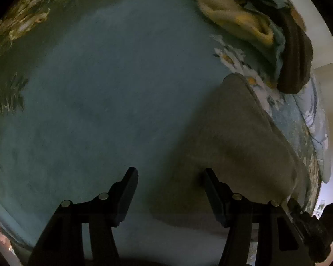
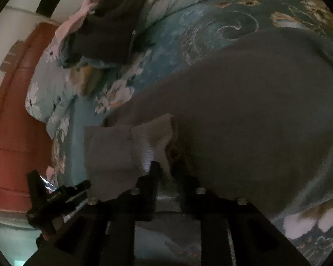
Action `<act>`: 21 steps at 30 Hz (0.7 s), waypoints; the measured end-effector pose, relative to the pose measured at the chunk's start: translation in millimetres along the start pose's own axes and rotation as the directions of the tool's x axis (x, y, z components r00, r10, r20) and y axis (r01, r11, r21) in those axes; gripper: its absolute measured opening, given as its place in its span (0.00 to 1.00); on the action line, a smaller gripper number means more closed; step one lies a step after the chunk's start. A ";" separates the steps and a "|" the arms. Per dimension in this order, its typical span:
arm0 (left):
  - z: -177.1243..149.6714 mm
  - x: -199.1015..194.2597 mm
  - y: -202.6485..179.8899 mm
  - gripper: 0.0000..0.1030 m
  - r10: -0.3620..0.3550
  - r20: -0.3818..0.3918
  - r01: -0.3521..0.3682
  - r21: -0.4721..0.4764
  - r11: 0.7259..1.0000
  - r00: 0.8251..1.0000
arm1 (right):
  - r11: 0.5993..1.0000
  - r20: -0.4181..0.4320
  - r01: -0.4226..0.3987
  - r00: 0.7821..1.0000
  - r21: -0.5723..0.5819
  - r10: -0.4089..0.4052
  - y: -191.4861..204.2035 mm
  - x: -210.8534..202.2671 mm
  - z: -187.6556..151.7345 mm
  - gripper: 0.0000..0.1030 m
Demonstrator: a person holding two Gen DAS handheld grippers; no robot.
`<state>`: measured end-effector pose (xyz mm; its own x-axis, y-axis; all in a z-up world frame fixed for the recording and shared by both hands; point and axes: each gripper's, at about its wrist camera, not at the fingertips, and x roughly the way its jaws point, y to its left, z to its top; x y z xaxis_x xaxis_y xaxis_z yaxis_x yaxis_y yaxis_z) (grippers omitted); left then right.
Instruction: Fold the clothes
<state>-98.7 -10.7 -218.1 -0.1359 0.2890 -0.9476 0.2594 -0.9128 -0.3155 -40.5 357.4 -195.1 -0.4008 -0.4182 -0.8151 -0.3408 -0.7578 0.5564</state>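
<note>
A grey garment lies spread on the floral teal bedspread. In the left wrist view the same garment lies at the lower right. My right gripper is shut on a folded-up edge of the grey garment and lifts it slightly. My left gripper is open and empty, its left finger over bare bedspread, its right finger at the garment's edge. The other gripper's body shows at the lower right of the left wrist view.
A heap of other clothes, dark and cream, lies at the far side of the bed; it also shows in the right wrist view. A reddish-brown headboard or furniture panel stands at the left. The bed's edge runs along the right of the left wrist view.
</note>
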 end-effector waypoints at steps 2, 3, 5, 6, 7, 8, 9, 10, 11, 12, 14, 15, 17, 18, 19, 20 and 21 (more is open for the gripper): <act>0.5 3.4 -0.2 0.63 0.014 -0.017 -0.014 0.000 1.000 1.000 | 1.000 0.016 0.015 1.000 0.015 -0.015 -7.2 -9.3 0.6 0.29; 0.8 5.2 -0.7 0.63 0.022 -0.026 -0.022 0.003 1.000 0.999 | 1.000 0.024 0.022 0.999 0.022 -0.022 -10.8 -13.9 0.8 0.29; 0.1 6.2 -2.3 0.63 0.033 -0.031 -0.032 0.011 0.999 0.999 | 0.999 0.047 0.035 0.998 0.039 -0.037 -18.7 -25.2 1.1 0.29; -0.5 5.9 -3.2 0.63 0.035 -0.029 -0.034 0.016 0.999 0.999 | 0.998 0.111 0.034 0.993 0.060 -0.040 -27.1 -45.6 -0.5 0.29; -0.8 5.2 -3.5 0.63 0.032 -0.025 -0.032 0.018 0.999 0.999 | 0.996 0.175 0.031 0.984 0.085 -0.045 -36.3 -65.5 -2.6 0.33; -1.0 4.6 -3.3 0.63 0.028 -0.022 -0.027 0.018 0.999 0.999 | 0.991 0.232 0.023 0.971 0.130 -0.053 -49.8 -82.0 -7.1 0.38; -1.1 4.3 -2.9 0.63 0.024 -0.020 -0.023 0.017 1.000 1.000 | 0.985 0.288 0.014 0.956 0.175 -0.064 -63.2 -98.5 -11.6 0.47; -1.2 4.5 -2.2 0.63 0.020 -0.021 -0.020 0.014 1.000 1.000 | 0.975 0.340 0.002 0.937 0.220 -0.078 -77.5 -114.9 -16.0 0.52; -1.2 4.7 -1.8 0.63 0.018 -0.023 -0.018 0.011 1.000 1.000 | 0.961 0.376 -0.010 0.921 0.277 -0.099 -95.9 -127.9 -19.7 0.53; -1.2 4.8 -1.8 0.63 0.019 -0.024 -0.019 0.011 1.000 1.000 | 0.949 0.380 -0.028 0.920 0.315 -0.099 -108.4 -127.7 -22.2 0.53; -1.3 4.7 -2.3 0.63 0.023 -0.026 -0.023 0.014 1.000 0.999 | 0.918 0.389 -0.065 0.916 0.390 -0.100 -133.6 -127.2 -27.2 0.53; -1.4 4.4 -2.8 0.63 0.027 -0.024 -0.027 0.017 1.000 0.999 | 0.901 0.393 -0.084 0.914 0.427 -0.101 -146.1 -127.0 -29.6 0.53; -1.7 2.9 -3.7 0.63 0.030 -0.018 -0.030 0.020 0.999 0.999 | 0.860 0.400 -0.121 0.911 0.496 -0.103 -171.3 -126.6 -34.6 0.53; -1.9 2.0 -4.0 0.63 0.030 -0.014 -0.029 0.021 0.999 0.999 | 0.837 0.404 -0.140 0.909 0.530 -0.104 -183.9 -126.3 -37.1 0.53; -2.1 0.9 -4.1 0.63 0.026 -0.010 -0.026 0.020 0.999 1.000 | 0.812 0.408 -0.158 0.907 0.562 -0.105 -196.4 -126.1 -39.6 0.53; -2.4 -0.3 -4.1 0.63 0.022 -0.004 -0.022 0.019 1.000 1.000 | 0.787 0.413 -0.178 0.905 0.591 -0.105 -208.0 -125.4 -41.5 0.53; -2.6 -2.3 -4.1 0.63 0.017 0.006 -0.017 0.018 1.000 1.000 | 0.766 0.427 -0.210 0.900 0.608 -0.092 -212.8 -121.5 -39.7 0.53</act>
<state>-97.0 -6.9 -214.8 -0.1370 0.2717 -0.9526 0.2445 -0.9226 -0.2983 114.5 549.6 -220.9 -0.6925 -0.0928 -0.7155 -0.6934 -0.1880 0.6955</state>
